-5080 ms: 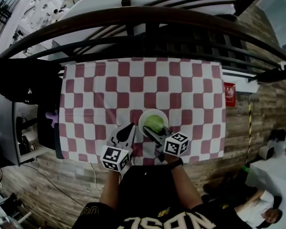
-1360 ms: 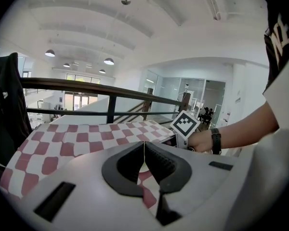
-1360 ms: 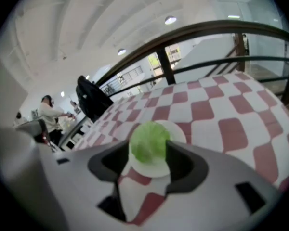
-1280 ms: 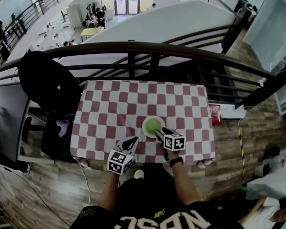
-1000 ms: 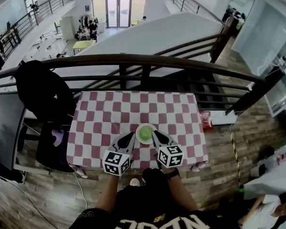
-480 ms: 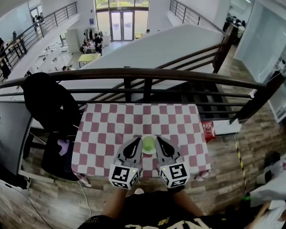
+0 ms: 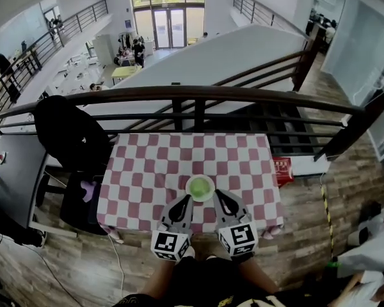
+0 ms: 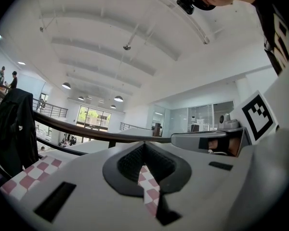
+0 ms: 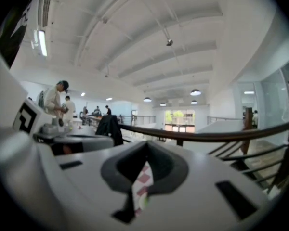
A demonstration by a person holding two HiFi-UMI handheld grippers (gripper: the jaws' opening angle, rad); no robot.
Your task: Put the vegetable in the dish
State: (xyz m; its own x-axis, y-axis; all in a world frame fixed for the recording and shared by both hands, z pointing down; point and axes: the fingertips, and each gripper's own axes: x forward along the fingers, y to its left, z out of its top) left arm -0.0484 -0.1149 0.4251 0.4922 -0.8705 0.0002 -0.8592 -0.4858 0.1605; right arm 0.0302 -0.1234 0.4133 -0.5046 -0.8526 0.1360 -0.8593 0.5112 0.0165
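A white dish (image 7: 200, 188) with the green vegetable (image 7: 200, 186) lying in it sits on the red-and-white checked tablecloth (image 7: 147, 171), near the table's front edge. My left gripper (image 7: 185, 201) points at the dish from the near left, its tips just short of the rim. My right gripper (image 7: 219, 194) points at it from the near right. Both are shut with nothing between their jaws. In the left gripper view the left gripper (image 8: 145, 176) shows only a thin strip of checked cloth through its slit. The right gripper (image 9: 143, 174) in its own view shows the same.
A dark curved railing (image 7: 198, 94) runs just past the table's far edge. To the left stands a chair with a black jacket (image 7: 67, 133) and a purple item (image 7: 88, 190). A red object (image 7: 283, 169) lies on the wooden floor at the table's right.
The right gripper has drawn back from the dish toward the table's front edge, beside the left one. The vegetable stays in the dish. The head view has lifted and shows more of the hall.
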